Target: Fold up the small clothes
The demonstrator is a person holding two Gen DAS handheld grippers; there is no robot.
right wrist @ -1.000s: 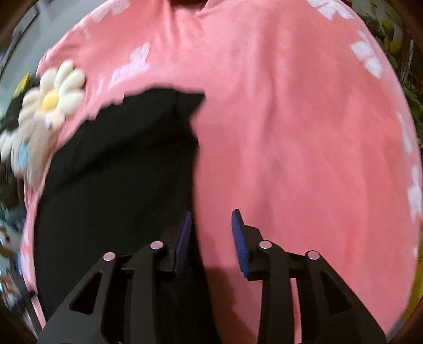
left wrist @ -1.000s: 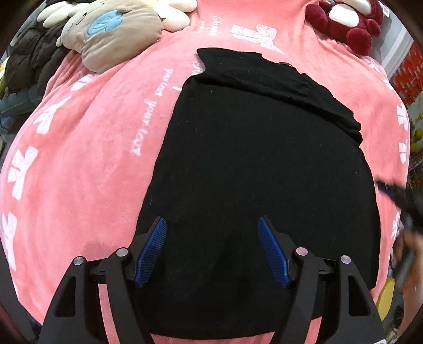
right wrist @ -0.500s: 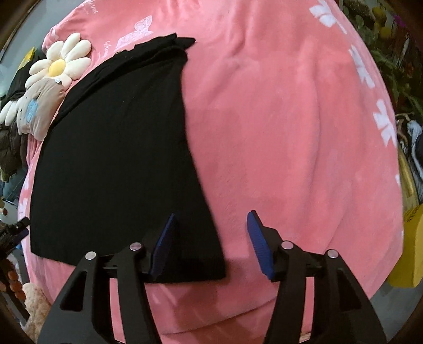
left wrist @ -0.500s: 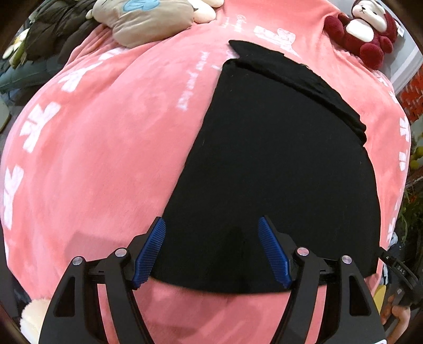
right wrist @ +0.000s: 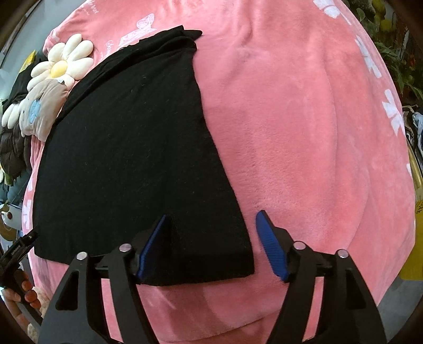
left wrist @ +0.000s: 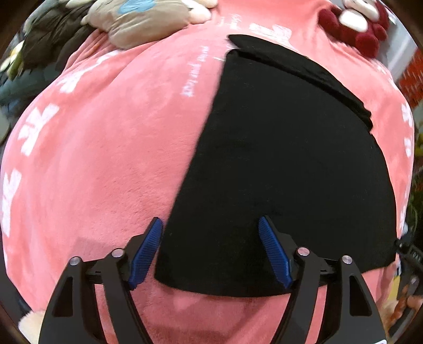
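Note:
A black garment (left wrist: pixel 285 164) lies flat on a pink plush blanket (left wrist: pixel 105 158), with a folded band along its far edge. My left gripper (left wrist: pixel 211 248) is open and empty, its jaws standing either side of the garment's near left corner. In the right wrist view the same garment (right wrist: pixel 132 148) fills the left half. My right gripper (right wrist: pixel 211 243) is open and empty, its jaws standing either side of the garment's near right corner. I cannot tell whether either gripper touches the cloth.
A beige plush pillow (left wrist: pixel 142 18) and a dark red plush toy (left wrist: pixel 357 23) lie at the blanket's far edge. A daisy-shaped cushion (right wrist: pixel 63 63) and dark clothes (right wrist: pixel 13 148) sit at the far left in the right wrist view. Plants (right wrist: pixel 396 53) stand beyond the right side.
Both grippers have drawn back toward the near edge of the garment. The right gripper has opened wider. The garment lies flat as before.

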